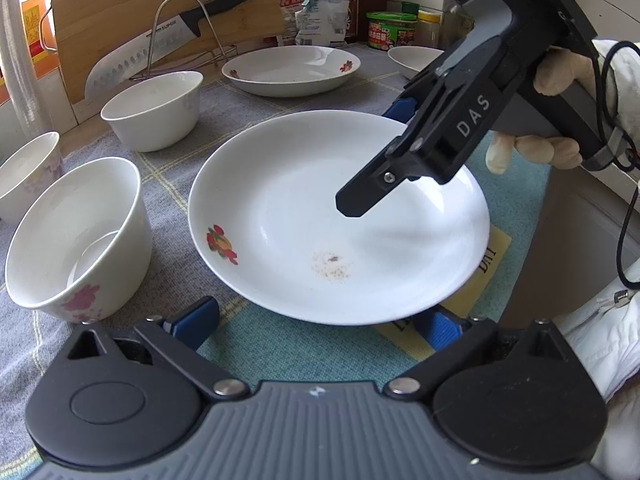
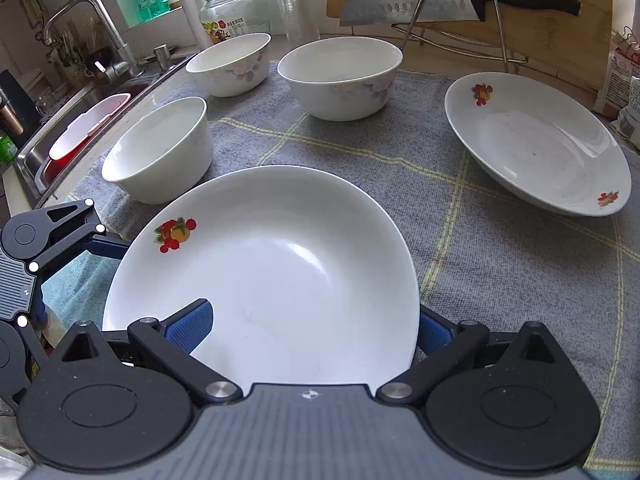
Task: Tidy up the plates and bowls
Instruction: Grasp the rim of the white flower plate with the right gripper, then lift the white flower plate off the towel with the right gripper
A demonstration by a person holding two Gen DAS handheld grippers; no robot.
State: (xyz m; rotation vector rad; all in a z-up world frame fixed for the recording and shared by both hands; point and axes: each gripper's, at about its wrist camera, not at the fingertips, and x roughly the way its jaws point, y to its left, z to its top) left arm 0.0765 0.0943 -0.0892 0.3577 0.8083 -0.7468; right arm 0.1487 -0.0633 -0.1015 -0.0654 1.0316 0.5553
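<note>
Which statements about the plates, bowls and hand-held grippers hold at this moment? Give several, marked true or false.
1. The knife lies across a wire rack in front of the wooden board. True.
2. The bowls are stacked. False: three bowls stand apart on the grey cloth.
3. The near plate has a fruit motif by its rim. True.
4. The left hand-held gripper is shut. False: its jaws are wide open at the plate's edge.
</note>
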